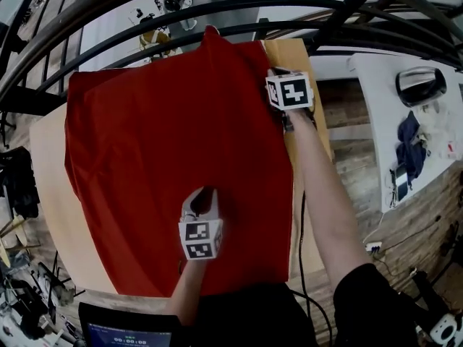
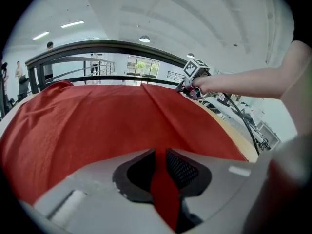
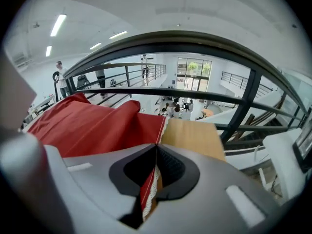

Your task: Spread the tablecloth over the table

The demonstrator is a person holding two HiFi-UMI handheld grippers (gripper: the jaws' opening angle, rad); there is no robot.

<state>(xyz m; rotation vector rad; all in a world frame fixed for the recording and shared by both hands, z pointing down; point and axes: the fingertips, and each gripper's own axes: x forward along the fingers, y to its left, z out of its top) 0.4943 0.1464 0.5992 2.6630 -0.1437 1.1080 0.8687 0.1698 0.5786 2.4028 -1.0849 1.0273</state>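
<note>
Both our left tongs point(image 2: 158, 182) and right tongs point(image 3: 151, 179) pinch the thin red fabric tablecloth point(image 1: 159, 143), which we judge light, limp and best held by the hem point(image 3: 163, 123) at the right tongs.

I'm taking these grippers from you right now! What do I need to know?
Left hand-held gripper: shut on a pinched fold of the red tablecloth, in its near half.
Right hand-held gripper: shut on the cloth's lace-trimmed right edge.
Done: the cloth lies over most of the table; bare wood shows at the left, the right and the far right corner.
Left to do: probably tug it square, cover the wood, smooth the folds.
</note>
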